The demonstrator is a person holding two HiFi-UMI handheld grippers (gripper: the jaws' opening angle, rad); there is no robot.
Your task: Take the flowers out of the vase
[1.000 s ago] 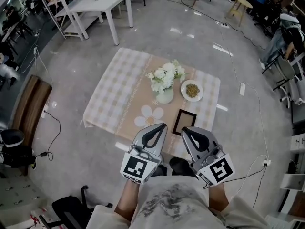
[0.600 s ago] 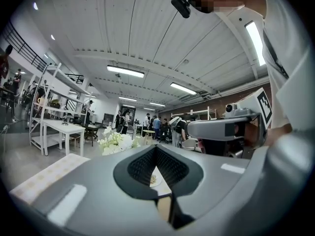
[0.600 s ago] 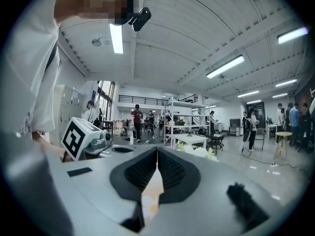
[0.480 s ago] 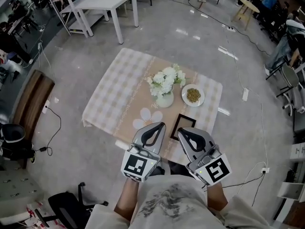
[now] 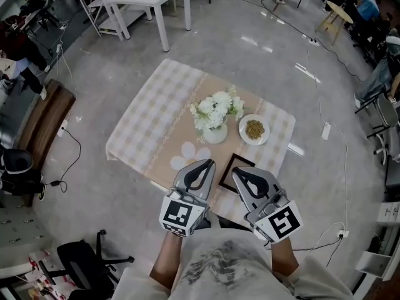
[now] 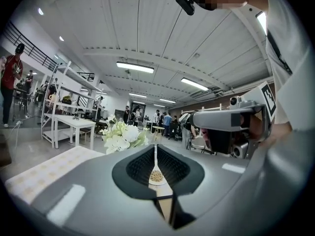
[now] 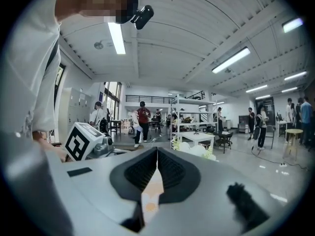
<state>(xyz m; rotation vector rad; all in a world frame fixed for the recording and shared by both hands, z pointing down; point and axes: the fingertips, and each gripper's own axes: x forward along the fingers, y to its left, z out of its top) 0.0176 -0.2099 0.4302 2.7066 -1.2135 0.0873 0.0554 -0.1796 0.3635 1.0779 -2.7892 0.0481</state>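
Head view: left tongs [image 5: 202,162] and right tongs [image 5: 241,171] shut, empty, short of the flowers [image 5: 215,108]; best open wide, grip just above the vase [image 5: 215,135], lift straight

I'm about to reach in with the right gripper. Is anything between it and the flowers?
Nothing upright. Only the black frame lies flat between the right gripper and the flowers; the plate sits aside.

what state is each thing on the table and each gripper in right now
flowers: standing in the vase, not yet taken out
vase: upright
plate: holds small brownish bits
picture frame: lying flat
left gripper: shut, empty
right gripper: shut, empty
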